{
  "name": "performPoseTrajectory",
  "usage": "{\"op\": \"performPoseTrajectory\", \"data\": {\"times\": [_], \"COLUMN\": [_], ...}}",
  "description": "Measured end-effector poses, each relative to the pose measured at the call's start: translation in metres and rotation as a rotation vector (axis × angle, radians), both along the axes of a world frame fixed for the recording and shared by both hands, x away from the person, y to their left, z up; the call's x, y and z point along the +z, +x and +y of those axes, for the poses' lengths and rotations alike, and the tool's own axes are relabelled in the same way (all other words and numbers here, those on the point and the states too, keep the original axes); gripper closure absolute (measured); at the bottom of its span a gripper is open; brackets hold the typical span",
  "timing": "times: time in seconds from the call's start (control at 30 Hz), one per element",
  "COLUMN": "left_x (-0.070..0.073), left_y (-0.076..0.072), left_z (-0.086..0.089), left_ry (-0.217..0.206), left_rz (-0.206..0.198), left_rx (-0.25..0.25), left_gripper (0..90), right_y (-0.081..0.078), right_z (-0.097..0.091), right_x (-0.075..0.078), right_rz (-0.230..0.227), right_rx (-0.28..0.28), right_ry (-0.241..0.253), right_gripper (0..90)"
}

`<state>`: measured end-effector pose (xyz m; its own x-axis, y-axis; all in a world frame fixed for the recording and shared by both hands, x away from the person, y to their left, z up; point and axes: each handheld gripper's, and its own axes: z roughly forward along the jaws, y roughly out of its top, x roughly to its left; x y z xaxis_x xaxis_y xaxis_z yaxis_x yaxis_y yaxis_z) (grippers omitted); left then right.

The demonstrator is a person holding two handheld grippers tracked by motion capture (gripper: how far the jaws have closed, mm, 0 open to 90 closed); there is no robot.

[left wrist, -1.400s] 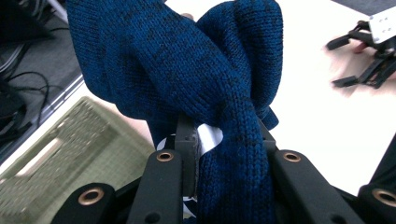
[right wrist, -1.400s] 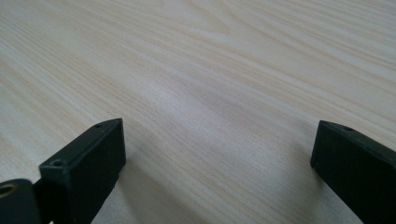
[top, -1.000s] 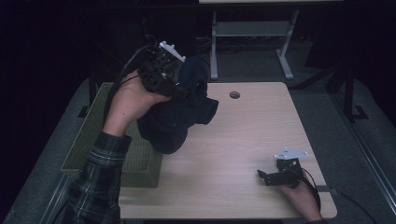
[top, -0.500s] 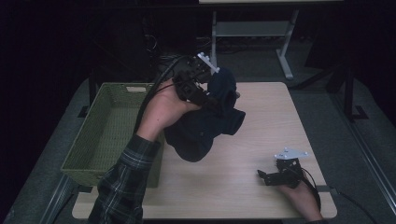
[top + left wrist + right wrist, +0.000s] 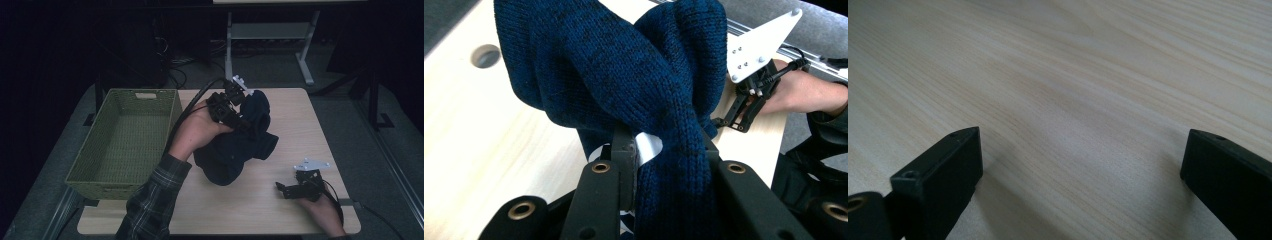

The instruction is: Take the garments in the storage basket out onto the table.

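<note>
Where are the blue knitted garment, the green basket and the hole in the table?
blue knitted garment (image 5: pixel 235 152), high view, its bunched lower part.
green basket (image 5: pixel 172 107), high view, right rim.
hole in the table (image 5: pixel 486 55), left gripper view, its centre.

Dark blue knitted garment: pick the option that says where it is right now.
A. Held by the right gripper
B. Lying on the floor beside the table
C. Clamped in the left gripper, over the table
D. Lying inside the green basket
C. The left gripper has its jaws closed on a bunched fold of the dark blue knitted garment, which hangs over the table, to the right of the green basket.
</note>
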<state>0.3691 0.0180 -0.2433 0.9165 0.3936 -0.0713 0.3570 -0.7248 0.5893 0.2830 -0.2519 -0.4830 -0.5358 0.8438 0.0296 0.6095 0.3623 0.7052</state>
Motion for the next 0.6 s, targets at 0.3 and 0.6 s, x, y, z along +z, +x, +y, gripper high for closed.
{"op": "performPoseTrajectory", "data": {"times": [0.3, 0.6], "left_x": [-0.036, -0.078], "left_y": [0.003, 0.017], "left_z": [-0.017, -0.028], "left_ry": [-0.008, -0.011], "left_rz": [0.055, 0.119], "left_rx": [-0.03, -0.054], "left_gripper": [72.2, 72.2], "right_y": [0.0, 0.0], "right_z": [0.0, 0.0], "right_x": [0.0, 0.0], "right_rz": [0.002, 0.0], "right_rx": [-0.001, 0.0], "right_ry": [0.0, 0.001], "right_gripper": [2.9, 2.9]}}
